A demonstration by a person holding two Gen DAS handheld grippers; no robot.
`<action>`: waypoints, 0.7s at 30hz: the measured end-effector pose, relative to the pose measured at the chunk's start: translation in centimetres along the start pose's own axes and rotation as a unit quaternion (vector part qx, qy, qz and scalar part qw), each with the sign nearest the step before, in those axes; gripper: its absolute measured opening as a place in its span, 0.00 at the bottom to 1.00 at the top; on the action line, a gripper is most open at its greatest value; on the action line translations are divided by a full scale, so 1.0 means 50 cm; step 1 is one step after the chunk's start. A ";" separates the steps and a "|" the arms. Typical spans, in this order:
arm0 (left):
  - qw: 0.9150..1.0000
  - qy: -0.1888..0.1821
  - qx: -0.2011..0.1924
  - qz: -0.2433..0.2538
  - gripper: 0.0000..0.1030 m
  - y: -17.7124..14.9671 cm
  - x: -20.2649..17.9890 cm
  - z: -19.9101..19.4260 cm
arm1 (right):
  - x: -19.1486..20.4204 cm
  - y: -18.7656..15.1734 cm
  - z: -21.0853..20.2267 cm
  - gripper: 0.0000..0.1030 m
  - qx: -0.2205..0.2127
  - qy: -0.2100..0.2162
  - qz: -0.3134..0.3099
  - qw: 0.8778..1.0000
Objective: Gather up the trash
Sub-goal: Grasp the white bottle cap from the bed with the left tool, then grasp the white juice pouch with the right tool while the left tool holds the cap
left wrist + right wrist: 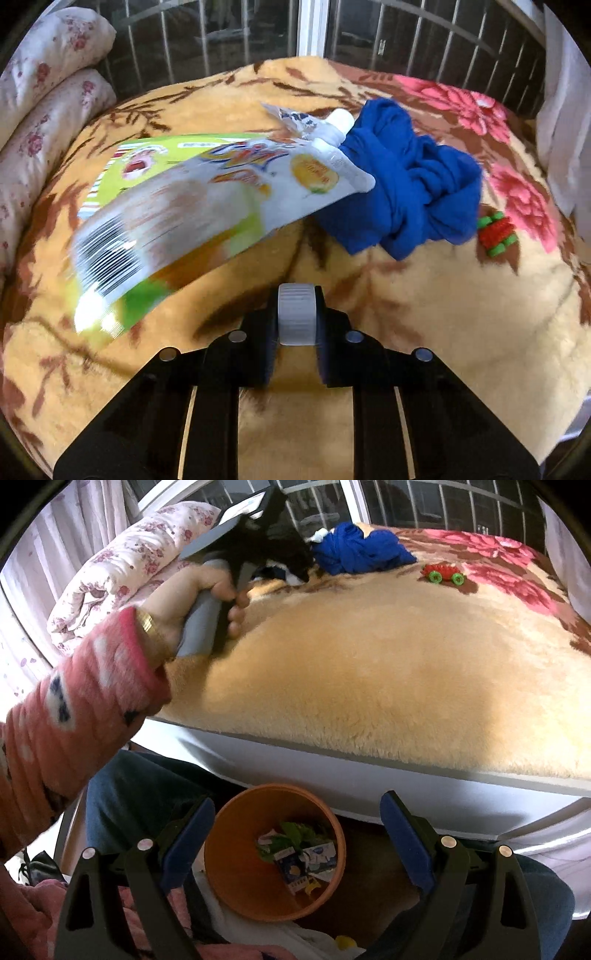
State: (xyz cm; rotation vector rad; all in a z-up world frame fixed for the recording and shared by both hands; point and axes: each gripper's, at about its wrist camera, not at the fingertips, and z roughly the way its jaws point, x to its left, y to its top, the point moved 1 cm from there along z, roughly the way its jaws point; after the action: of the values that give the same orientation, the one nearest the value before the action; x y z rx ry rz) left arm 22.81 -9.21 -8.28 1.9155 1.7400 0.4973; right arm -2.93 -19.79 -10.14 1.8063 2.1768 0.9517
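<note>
On the plush floral blanket (pixel 461 332), item 1: white ribbed cap (pixel 296 314), sitting pinched between the nearly closed jaws of the left gripper (pixel 295 354). Item 2: spouted drink pouches (pixel 207 199), lying just beyond, against a blue cloth (pixel 410 188). Right gripper (pixel 295 845) is hovering wide and empty over the orange bin (pixel 229 871), already holding wrappers. Step judged: pickup. Next is calling for carrying the cap to that bin.

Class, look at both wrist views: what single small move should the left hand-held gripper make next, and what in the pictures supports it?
Probably lift the white cap off the blanket and carry it toward the orange bin. The left hand-held gripper is shut on the cap, and the bin on the floor beside the bed already holds wrappers.
</note>
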 end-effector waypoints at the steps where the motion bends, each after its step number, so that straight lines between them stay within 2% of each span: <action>1: 1.000 -0.006 -0.005 -0.001 0.16 -0.008 0.007 -0.014 | 0.000 0.002 -0.005 0.87 -0.003 0.000 0.000 1.000; 6: 0.999 -0.026 -0.030 -0.007 0.16 -0.063 0.059 -0.109 | -0.009 0.040 -0.041 0.87 -0.032 -0.004 0.001 0.999; 10: 0.999 -0.014 -0.046 -0.009 0.16 -0.128 0.124 -0.188 | -0.020 0.112 -0.050 0.87 -0.055 -0.006 0.019 0.998; 13: 0.999 0.000 -0.041 -0.014 0.16 -0.177 0.171 -0.225 | -0.015 0.197 -0.034 0.87 -0.071 0.011 0.027 0.997; 17: 0.999 0.027 -0.039 -0.020 0.16 -0.228 0.227 -0.259 | 0.016 0.307 -0.001 0.87 -0.090 -0.001 -0.004 0.996; 21: 0.998 0.035 -0.046 -0.030 0.16 -0.255 0.268 -0.289 | 0.031 0.425 0.060 0.87 -0.087 0.025 0.024 0.996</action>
State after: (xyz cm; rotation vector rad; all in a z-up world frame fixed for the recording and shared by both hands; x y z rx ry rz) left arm 5.74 6.50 -4.92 1.7975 1.7802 0.6177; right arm 15.76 -15.79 -0.23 1.7793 2.0161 1.1688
